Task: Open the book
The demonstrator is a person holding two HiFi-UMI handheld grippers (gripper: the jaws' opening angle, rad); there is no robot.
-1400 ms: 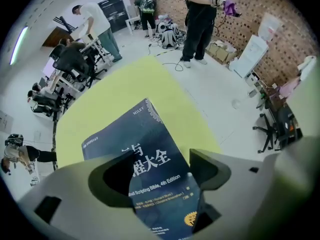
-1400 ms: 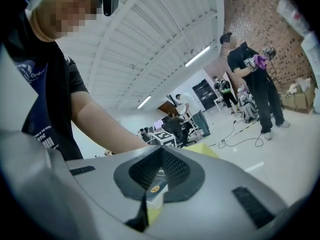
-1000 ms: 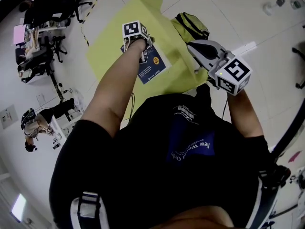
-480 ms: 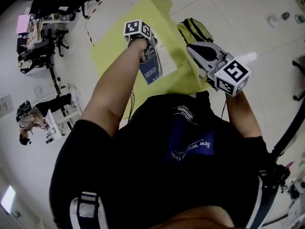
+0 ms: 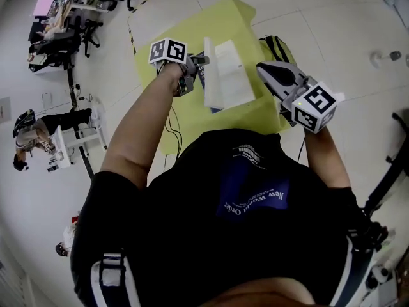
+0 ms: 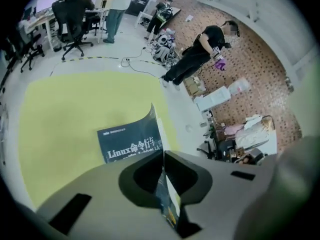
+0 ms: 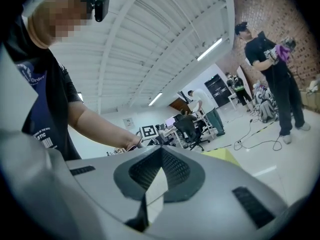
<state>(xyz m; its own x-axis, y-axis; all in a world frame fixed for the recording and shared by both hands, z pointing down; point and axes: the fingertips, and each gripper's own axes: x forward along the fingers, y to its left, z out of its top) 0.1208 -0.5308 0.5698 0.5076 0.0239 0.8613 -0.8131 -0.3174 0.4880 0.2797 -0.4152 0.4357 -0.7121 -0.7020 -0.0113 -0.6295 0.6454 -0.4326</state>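
judging from the frames, the step in hand was swinging the cover over. the right gripper point(image 5: 262, 67), nearest the body, was held level off the table's right side, well apart from the book. its jaws stood together, with only a pale sliver at the seam that could not be identified. it would serve best brought down to steady the page block, should the pages start to rise with the cover. the left gripper point(image 6: 163, 156) was clamped on the free edge of the cover point(image 6: 131, 143), its jaws having just been closing with the cover between them. the bite was thin, so the pinch should be kept firm. the cover should be carried in an arc about the spine, not pulled straight up, lest the book drag or the paper crease.

the book point(image 5: 227, 75) lay on the yellow table point(image 5: 192, 31), between the two grippers. it appeared to be a softback with a dark blue cover and white print. the cover was bowed where lifted and stood near upright on the left of the pages. the white page block lay flat and exposed, and no leaf seemed to follow the cover.
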